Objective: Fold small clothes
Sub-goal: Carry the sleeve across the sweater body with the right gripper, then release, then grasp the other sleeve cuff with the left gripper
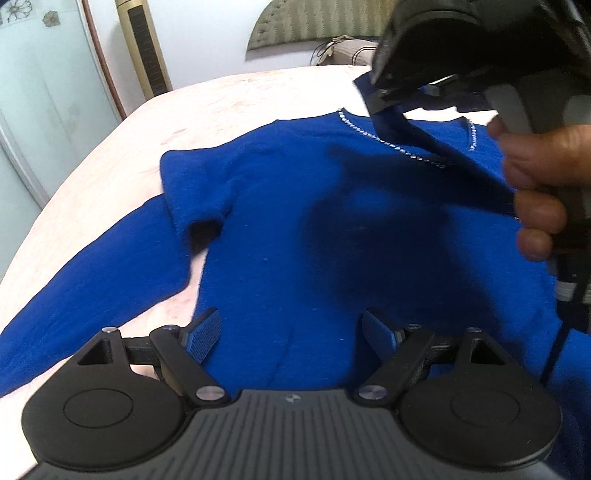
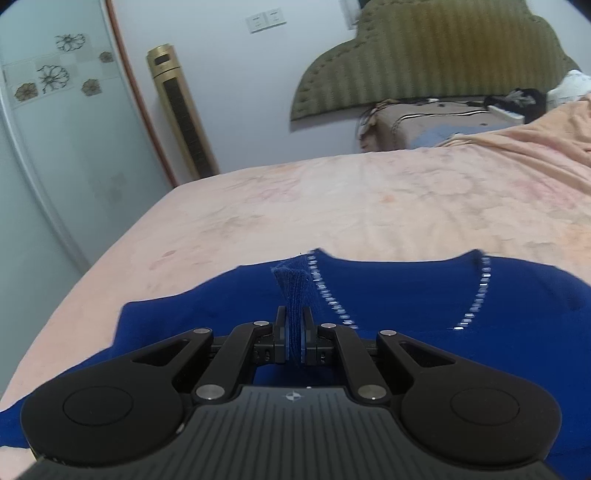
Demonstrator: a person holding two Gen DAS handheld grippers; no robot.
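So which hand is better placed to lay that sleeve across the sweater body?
Right. Its claw is shut on the blue sleeve, lifted above the sweater. The left claw is open and holds nothing, near the hem.

This is a bedroom in a home. A wide bed with a pale peach, faintly flowered bedsheet (image 2: pixel 369 206) fills the middle, backed by a padded olive-green scalloped headboard (image 2: pixel 436 55). A tall gold tower air conditioner (image 2: pixel 181 110) stands against the white wall, beside a frosted glass sliding door with flower decals (image 2: pixel 48 81). White wall switches (image 2: pixel 266 20) sit above.
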